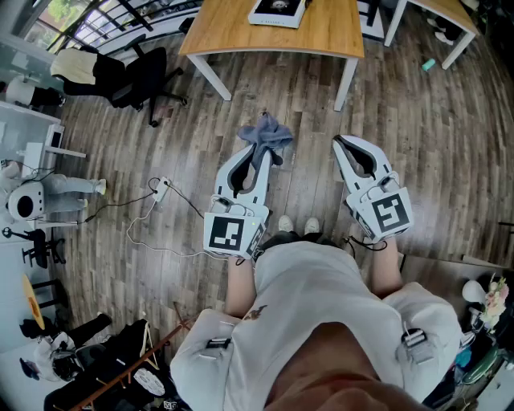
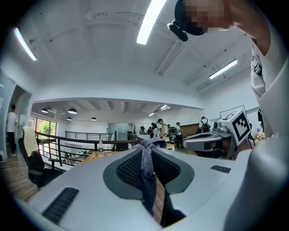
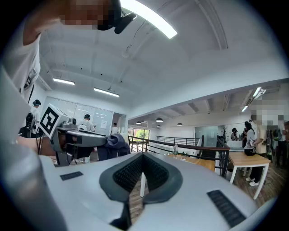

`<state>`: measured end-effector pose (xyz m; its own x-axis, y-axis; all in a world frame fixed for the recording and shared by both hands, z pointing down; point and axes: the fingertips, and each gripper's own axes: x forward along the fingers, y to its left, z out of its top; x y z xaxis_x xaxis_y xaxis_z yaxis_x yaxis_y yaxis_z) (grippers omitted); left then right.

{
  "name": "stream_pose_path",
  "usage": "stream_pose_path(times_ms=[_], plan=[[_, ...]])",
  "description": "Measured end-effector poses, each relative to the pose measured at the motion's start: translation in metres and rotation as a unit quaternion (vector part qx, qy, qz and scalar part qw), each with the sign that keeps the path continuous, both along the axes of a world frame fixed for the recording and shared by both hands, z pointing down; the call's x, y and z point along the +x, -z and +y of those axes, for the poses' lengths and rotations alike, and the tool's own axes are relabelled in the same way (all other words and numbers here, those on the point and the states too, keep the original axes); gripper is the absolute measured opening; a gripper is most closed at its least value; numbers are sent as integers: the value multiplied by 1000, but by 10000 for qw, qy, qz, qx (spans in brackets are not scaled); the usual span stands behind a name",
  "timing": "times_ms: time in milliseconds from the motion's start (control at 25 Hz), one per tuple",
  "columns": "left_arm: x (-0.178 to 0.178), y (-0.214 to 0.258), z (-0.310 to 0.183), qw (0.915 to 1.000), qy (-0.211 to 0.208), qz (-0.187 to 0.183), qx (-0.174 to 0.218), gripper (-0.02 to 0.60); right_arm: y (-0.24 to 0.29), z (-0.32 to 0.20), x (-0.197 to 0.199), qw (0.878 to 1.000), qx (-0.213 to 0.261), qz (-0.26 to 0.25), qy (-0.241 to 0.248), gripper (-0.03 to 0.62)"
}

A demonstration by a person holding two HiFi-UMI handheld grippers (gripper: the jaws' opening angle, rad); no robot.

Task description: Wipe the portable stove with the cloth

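Note:
A blue-grey cloth (image 1: 270, 136) hangs from the tips of my left gripper (image 1: 259, 152), which is shut on it and held level in front of the person's waist. In the left gripper view the cloth (image 2: 147, 169) drapes down between the dark pads (image 2: 128, 169). My right gripper (image 1: 344, 143) is held alongside, to the right, shut with nothing between its jaws; its pads (image 3: 131, 173) meet at the tip. The right gripper view also shows the left gripper (image 3: 86, 137) holding the cloth (image 3: 115, 144). No portable stove shows in any view.
A wooden table (image 1: 241, 36) with a book (image 1: 277, 12) stands ahead on the plank floor. A black office chair (image 1: 136, 76) sits to the far left, and a power strip (image 1: 161, 189) with a cable lies left of the grippers. A railing (image 3: 198, 149) and people stand farther off.

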<state>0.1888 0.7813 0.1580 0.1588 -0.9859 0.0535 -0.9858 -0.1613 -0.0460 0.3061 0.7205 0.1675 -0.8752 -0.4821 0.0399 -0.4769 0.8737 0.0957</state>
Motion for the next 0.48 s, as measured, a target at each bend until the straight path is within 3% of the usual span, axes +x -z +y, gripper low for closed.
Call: stream_pose_path(times_ms=[480], plan=[[-5,1,-4,9999,101,25,47,77,10,-8,-8,9996,39,-243,100,21]])
